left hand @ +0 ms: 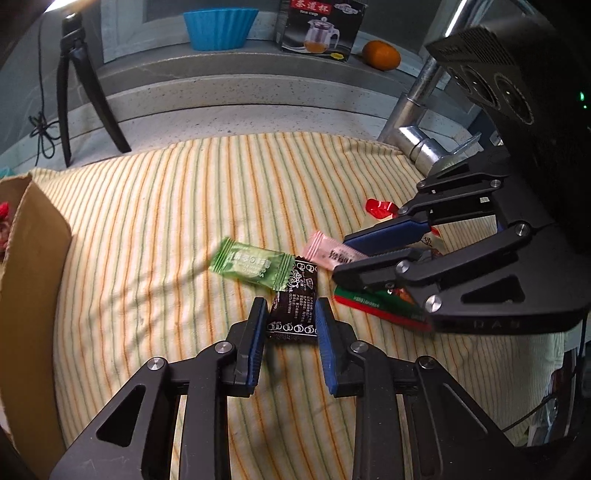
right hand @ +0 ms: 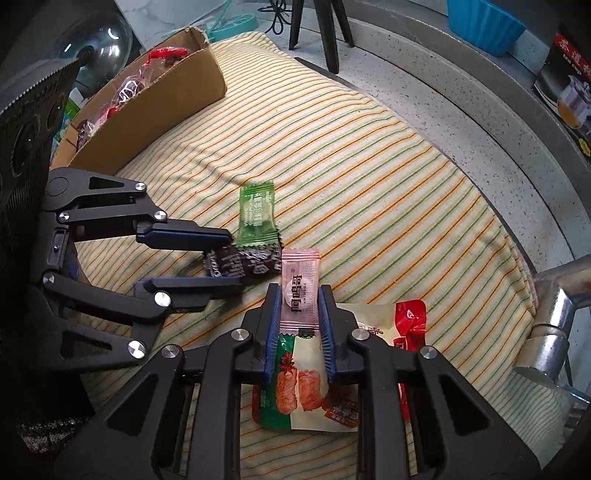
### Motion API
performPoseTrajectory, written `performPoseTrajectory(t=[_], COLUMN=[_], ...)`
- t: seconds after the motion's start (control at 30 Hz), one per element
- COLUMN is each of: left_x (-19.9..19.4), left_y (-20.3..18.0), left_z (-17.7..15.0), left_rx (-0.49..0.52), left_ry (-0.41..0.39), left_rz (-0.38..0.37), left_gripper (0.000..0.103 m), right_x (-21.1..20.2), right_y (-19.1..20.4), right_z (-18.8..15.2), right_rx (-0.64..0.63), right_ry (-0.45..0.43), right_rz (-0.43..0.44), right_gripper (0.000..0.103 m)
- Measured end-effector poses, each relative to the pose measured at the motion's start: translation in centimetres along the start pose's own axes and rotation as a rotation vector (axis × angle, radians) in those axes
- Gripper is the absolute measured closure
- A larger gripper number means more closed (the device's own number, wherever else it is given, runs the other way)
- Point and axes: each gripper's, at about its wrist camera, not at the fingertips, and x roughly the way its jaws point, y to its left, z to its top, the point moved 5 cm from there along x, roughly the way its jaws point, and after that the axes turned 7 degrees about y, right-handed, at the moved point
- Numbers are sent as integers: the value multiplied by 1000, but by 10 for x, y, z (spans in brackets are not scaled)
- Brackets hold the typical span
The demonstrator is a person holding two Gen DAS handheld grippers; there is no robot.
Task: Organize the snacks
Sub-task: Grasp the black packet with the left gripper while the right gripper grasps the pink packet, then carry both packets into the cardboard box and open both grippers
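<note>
Several wrapped snacks lie on a striped cloth (left hand: 147,221). My left gripper (left hand: 291,306) is open, its fingers on either side of the black packet (left hand: 293,312), which also shows in the right wrist view (right hand: 243,263). A green packet (left hand: 251,266) lies just beyond it, seen too in the right wrist view (right hand: 258,214). My right gripper (right hand: 298,295) is open around the pink packet (right hand: 299,291), which lies over a larger green, white and red snack bag (right hand: 306,391). The pink packet (left hand: 328,254) shows in the left wrist view beside the right gripper (left hand: 341,258).
A cardboard box (right hand: 155,107) holding several snacks stands at the cloth's left end, also in the left wrist view (left hand: 33,258). A metal tap (left hand: 417,110) rises on the right. A tripod (left hand: 74,85), a blue bowl (left hand: 219,27), a tea box (left hand: 319,27) and an orange (left hand: 380,55) are behind.
</note>
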Motion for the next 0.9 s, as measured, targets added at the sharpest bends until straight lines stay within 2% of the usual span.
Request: performPoseTrajectory(t=[0.27, 0.37, 0.5, 0.53, 0.57, 0.6, 0.67, 0.7, 0.73, 0.8, 0.87, 0.9], left_x=[-10, -16, -31, -34, -38, -43, -46, -43, -42, -47, -51, -51], left_y=[9, 15, 21, 22, 22, 22, 24, 27, 31, 36, 30, 25], left_z=[-16, -21, -25, -25, -25, -26, -27, -28, -29, -30, -27, -25], left_rx=[-49, -94, -142, -142, -139, -138, -127, -117, -132, -178, -151, -120], left_ry=[4, 1, -21, -27, -32, -36, -44, -48, -58, -73, -87, -81], left_rz=[-25, -49, -70, -71, -70, -67, -61, -11, -4, -79, -72, -60], left_gripper=[79, 79, 79, 87, 100, 103, 103, 103, 103, 103, 97, 89], right_x=[-15, -25, -37, -41, -45, -49, -55, -57, -59, -58, -55, -54], right_y=[-6, -11, -18, -18, -18, -16, -13, -10, -7, -3, -2, -1], right_z=[-12, -19, -25, -26, -27, -27, -24, -22, -21, -18, -17, -18], right_rx=[91, 148, 205, 218, 226, 227, 225, 222, 216, 211, 218, 225], right_ry=[-49, -79, -120, -131, -142, -152, -171, -178, -182, -185, -183, -182], right_rz=[52, 93, 104, 109, 115, 118, 122, 123, 123, 120, 116, 120], right_gripper=[83, 83, 83, 83, 83, 83, 83, 83, 83, 83, 83, 83])
